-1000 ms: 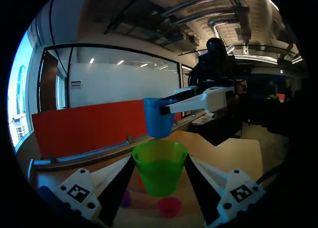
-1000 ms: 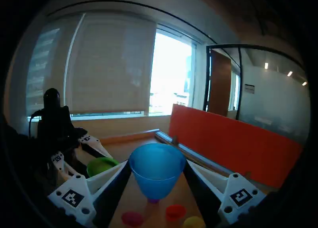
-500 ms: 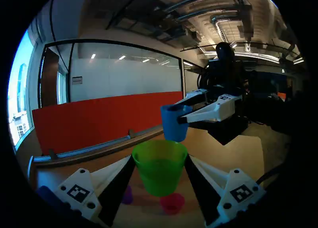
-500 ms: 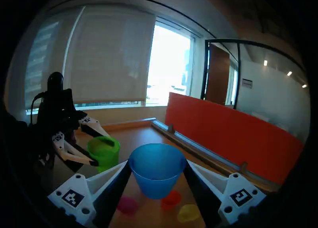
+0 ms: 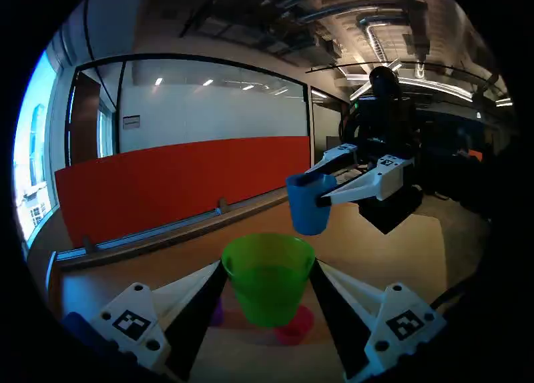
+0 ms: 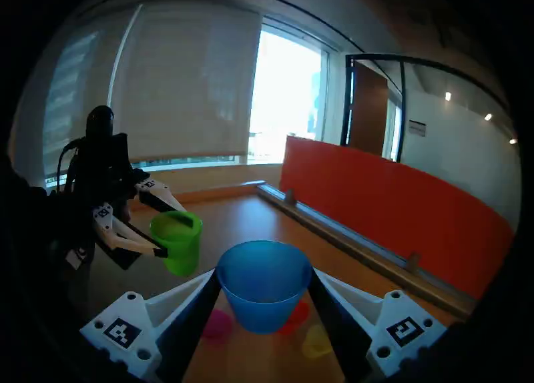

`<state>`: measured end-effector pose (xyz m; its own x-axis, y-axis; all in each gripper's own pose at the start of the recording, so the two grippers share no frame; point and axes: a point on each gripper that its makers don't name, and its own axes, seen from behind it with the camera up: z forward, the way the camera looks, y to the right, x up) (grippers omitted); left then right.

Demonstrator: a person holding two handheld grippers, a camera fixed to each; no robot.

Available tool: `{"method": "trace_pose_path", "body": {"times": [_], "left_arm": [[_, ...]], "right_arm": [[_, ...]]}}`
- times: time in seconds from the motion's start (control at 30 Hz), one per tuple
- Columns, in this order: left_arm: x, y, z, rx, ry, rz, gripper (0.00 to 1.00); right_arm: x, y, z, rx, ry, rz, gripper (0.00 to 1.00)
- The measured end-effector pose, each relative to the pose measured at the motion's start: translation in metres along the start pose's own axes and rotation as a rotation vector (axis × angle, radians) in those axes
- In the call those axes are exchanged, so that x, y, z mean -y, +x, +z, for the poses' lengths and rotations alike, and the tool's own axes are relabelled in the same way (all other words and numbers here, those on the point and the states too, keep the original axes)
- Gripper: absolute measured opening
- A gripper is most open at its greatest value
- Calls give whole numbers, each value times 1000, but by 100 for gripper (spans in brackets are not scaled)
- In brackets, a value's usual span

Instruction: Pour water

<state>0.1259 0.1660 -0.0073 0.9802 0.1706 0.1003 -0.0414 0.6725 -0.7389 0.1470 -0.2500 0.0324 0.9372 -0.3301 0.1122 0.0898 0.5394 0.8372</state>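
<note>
In the left gripper view my left gripper [image 5: 268, 286] is shut on a translucent green cup [image 5: 268, 276], held upright above the wooden table [image 5: 374, 243]. Farther off to the right, the right gripper [image 5: 320, 183] holds a blue cup [image 5: 309, 203] upright in the air. In the right gripper view my right gripper [image 6: 264, 289] is shut on that blue cup [image 6: 263, 284], whose inside looks empty. The left gripper [image 6: 157, 233] hangs at the left with the green cup [image 6: 176, 241]; a hand behind it is dark.
Small coloured cups stand on the table below: pink [image 6: 217, 323], red [image 6: 297, 314] and yellow [image 6: 315, 340]; pink [image 5: 296, 324] and purple [image 5: 216, 313] show under the green cup. An orange divider [image 6: 400, 209] with a rail runs along the table's far edge.
The blue cup has moved away from above the green cup, to the right and farther off. Both cups sit lower, closer to the table. Both grips hold.
</note>
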Motion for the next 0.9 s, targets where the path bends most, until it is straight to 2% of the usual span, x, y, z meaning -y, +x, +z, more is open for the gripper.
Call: {"method": "trace_pose_path", "body": {"times": [0.3, 0.9], "left_arm": [[-6, -33, 0, 74, -6, 3, 86], [-29, -92, 0, 213, -26, 33, 86]], "right_arm": [[8, -41, 1, 62, 28, 17, 93], [26, -106, 2, 167, 89, 31, 93]]}}
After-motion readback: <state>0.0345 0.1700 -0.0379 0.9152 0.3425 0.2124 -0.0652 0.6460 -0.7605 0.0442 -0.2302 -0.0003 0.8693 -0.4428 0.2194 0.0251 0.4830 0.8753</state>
